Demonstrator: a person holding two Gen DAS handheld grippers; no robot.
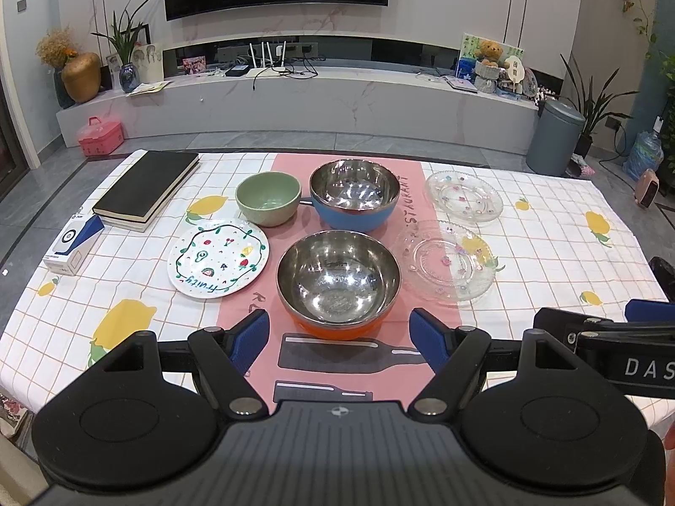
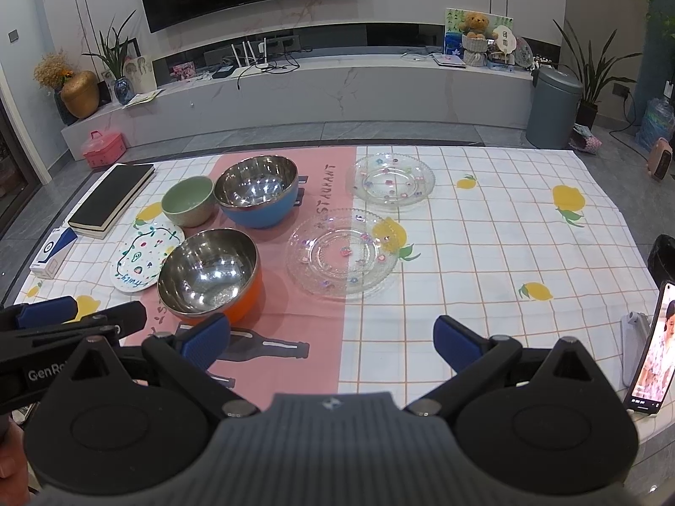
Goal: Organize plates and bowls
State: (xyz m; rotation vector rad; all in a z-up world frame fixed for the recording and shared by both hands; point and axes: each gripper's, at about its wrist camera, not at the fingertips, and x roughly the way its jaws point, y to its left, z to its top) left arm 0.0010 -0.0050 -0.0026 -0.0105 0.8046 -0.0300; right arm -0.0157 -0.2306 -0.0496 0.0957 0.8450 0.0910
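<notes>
An orange steel bowl [image 1: 337, 282] [image 2: 209, 278] sits nearest on the pink runner, just beyond my open left gripper [image 1: 339, 337]. Behind it stand a blue steel bowl [image 1: 354, 194] [image 2: 257, 194] and a green bowl [image 1: 268, 198] [image 2: 189, 201]. A white painted plate [image 1: 218, 256] [image 2: 141, 255] lies to the left. Two clear glass plates lie to the right, a near one [image 1: 449, 261] [image 2: 344, 253] and a far one [image 1: 463, 197] [image 2: 390, 181]. My right gripper [image 2: 331, 337] is open above the cloth, short of the near glass plate. Nothing sits between either pair of fingers.
A black book [image 1: 145, 187] [image 2: 110, 198] and a small white-and-blue box [image 1: 74, 242] [image 2: 52, 251] lie at the table's left side. A phone on a stand [image 2: 652, 358] stands at the right edge. The checked tablecloth [image 2: 506, 253] is bare on the right.
</notes>
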